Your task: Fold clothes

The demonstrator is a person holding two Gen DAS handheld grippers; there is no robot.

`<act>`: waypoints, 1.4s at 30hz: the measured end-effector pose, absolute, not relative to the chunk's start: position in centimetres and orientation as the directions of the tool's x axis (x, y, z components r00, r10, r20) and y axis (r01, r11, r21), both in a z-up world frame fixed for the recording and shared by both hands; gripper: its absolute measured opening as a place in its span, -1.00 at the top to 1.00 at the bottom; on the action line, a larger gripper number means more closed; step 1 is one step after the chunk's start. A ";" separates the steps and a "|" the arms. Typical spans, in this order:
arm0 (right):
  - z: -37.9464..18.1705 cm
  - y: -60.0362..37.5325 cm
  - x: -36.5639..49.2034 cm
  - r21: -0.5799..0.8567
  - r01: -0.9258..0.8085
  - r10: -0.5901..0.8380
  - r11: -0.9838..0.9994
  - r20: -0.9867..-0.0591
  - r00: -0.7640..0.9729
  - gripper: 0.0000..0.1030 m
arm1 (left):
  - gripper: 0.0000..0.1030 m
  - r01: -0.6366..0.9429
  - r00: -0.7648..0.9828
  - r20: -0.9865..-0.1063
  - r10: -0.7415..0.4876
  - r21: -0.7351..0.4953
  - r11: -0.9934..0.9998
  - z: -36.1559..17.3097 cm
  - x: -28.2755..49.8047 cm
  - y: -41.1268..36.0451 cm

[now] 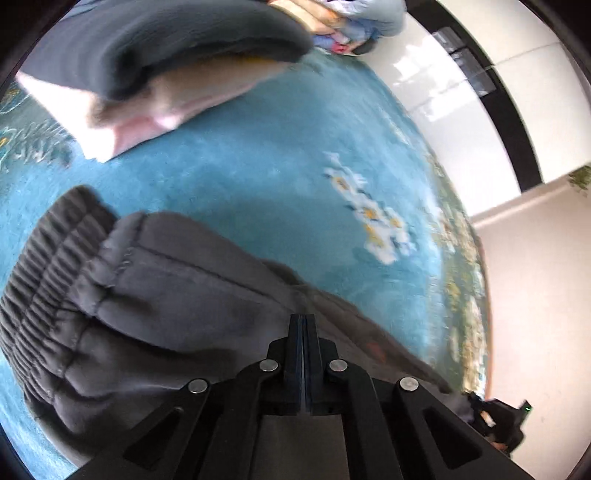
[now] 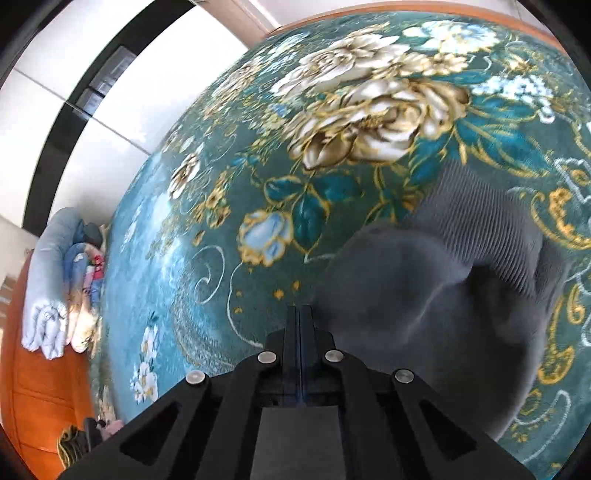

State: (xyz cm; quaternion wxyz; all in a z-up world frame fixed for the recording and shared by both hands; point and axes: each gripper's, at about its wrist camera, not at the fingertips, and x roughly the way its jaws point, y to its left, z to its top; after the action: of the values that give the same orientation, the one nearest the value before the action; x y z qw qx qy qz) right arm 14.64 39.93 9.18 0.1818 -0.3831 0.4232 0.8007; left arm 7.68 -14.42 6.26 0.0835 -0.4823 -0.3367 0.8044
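Dark grey sweatpants with a gathered elastic waistband hang over the teal floral bedspread. My left gripper is shut on the grey fabric near the waistband and holds it above the bed. My right gripper is shut, with a ribbed grey cuff end of the sweatpants hanging just to its right; the pinch itself is hidden behind the jaws. A folded stack of dark grey, beige and pink clothes lies at the far left of the bed.
A pile of light blue and coloured clothes sits at the bed's far edge. White wall and black-framed panels stand beyond. An orange wooden bed frame shows at lower left of the right wrist view.
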 end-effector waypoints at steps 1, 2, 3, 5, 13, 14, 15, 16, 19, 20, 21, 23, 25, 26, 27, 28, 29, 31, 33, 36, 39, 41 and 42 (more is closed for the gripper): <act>9.3 39.6 14.8 0.538 -0.593 -0.041 -0.599 -0.760 -0.649 1.00 | 0.81 0.133 -0.532 -0.718 0.449 -0.595 -0.793 7.1 7.5 -13.5; 9.6 39.3 15.1 0.538 -0.572 -0.051 -0.619 -0.754 -0.654 0.99 | 0.46 0.066 -0.533 -0.724 0.438 -0.552 -0.831 7.8 7.3 -12.7; 9.9 38.9 15.3 0.537 -0.550 -0.062 -0.639 -0.749 -0.660 0.98 | 0.19 -0.008 -0.526 -0.729 0.438 -0.511 -0.860 8.4 7.0 -11.8; 10.6 38.3 15.9 0.534 -0.506 -0.082 -0.677 -0.738 -0.670 0.98 | -0.47 -0.166 -0.484 -0.734 0.476 -0.458 -0.874 9.2 6.7 -11.0; 11.2 37.5 18.2 0.492 -0.451 -0.094 -0.745 -0.747 -0.659 0.98 | -0.49 -0.577 -0.309 -0.888 0.340 -0.109 -0.809 7.3 4.9 -7.4; 10.8 37.4 18.3 0.491 -0.453 -0.101 -0.744 -0.753 -0.650 0.98 | -0.49 -0.595 -0.309 -0.895 0.322 -0.082 -0.799 7.0 4.8 -7.1; 10.3 37.1 18.3 0.490 -0.455 -0.108 -0.743 -0.759 -0.642 0.98 | -0.49 -0.606 -0.311 -0.902 0.299 -0.054 -0.794 6.6 4.6 -7.0; 9.9 37.0 18.3 0.490 -0.457 -0.115 -0.742 -0.765 -0.634 0.98 | -0.49 -0.607 -0.313 -0.908 0.278 -0.034 -0.794 6.2 4.5 -6.8; 8.6 36.6 18.4 0.509 -0.462 -0.151 -0.726 -0.774 -0.615 0.98 | -0.47 -0.614 -0.350 -0.910 0.223 0.043 -0.788 5.7 5.5 -6.1; 8.2 36.4 18.5 0.515 -0.463 -0.163 -0.721 -0.776 -0.610 0.97 | -0.37 -0.617 -0.374 -0.905 0.204 0.078 -0.783 5.6 6.1 -5.8; 8.0 36.3 18.6 0.513 -0.465 -0.165 -0.721 -0.780 -0.604 0.97 | -0.29 -0.618 -0.403 -0.897 0.181 0.121 -0.777 5.5 6.7 -5.5; 7.4 36.1 18.8 0.509 -0.469 -0.169 -0.722 -0.787 -0.593 0.98 | 0.24 -0.604 -0.446 -0.885 0.137 0.185 -0.775 5.1 7.1 -5.4; 7.0 36.1 18.9 0.512 -0.473 -0.175 -0.717 -0.789 -0.588 0.97 | 0.53 -0.579 -0.452 -0.880 0.147 0.163 -0.799 5.4 7.2 -6.0; 6.9 36.1 19.0 0.516 -0.474 -0.180 -0.713 -0.788 -0.589 0.98 | 0.62 -0.570 -0.464 -0.871 0.159 0.157 -0.806 5.9 7.5 -6.3; 6.8 36.2 19.1 0.520 -0.473 -0.183 -0.711 -0.786 -0.590 0.98 | 0.65 -0.562 -0.476 -0.863 0.170 0.150 -0.814 6.3 7.7 -6.6; 6.8 36.2 19.2 0.523 -0.473 -0.185 -0.709 -0.785 -0.591 0.97 | 0.71 -0.556 -0.490 -0.853 0.180 0.146 -0.818 6.8 8.1 -6.8; 6.8 36.3 19.4 0.526 -0.473 -0.188 -0.707 -0.784 -0.592 0.97 | 0.73 -0.554 -0.506 -0.841 0.191 0.147 -0.820 7.3 8.6 -7.0; 6.8 36.3 19.6 0.529 -0.471 -0.189 -0.706 -0.782 -0.594 0.97 | 0.76 -0.543 -0.537 -0.813 0.225 0.129 -0.830 8.6 9.4 -7.6; 7.1 36.5 19.8 0.530 -0.465 -0.182 -0.709 -0.774 -0.606 0.98 | 0.76 -0.501 -0.580 -0.769 0.266 0.079 -0.862 10.2 9.3 -8.8; 7.7 36.9 20.1 0.534 -0.450 -0.166 -0.716 -0.756 -0.633 0.98 | 0.76 -0.414 -0.593 -0.771 0.231 0.045 -0.909 9.6 7.2 -9.6; 7.7 37.5 20.6 0.554 -0.456 -0.169 -0.696 -0.744 -0.646 0.98 | 0.76 -0.368 -0.549 -0.823 0.145 0.083 -0.926 6.2 5.0 -8.9; 8.0 38.3 21.4 0.571 -0.452 -0.167 -0.685 -0.727 -0.666 0.98 | 0.75 -0.370 -0.549 -0.830 0.098 0.136 -0.919 4.9 5.0 -8.0; 8.3 38.8 22.0 0.578 -0.446 -0.161 -0.683 -0.715 -0.680 0.98 | 0.75 -0.366 -0.562 -0.824 0.075 0.167 -0.916 4.6 5.1 -7.6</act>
State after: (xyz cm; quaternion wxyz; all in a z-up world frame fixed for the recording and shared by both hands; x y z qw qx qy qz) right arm 22.04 38.78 8.33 0.0859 -0.3905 0.3888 0.8300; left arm 5.15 -7.62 4.57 0.1267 -0.4504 0.1615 0.8689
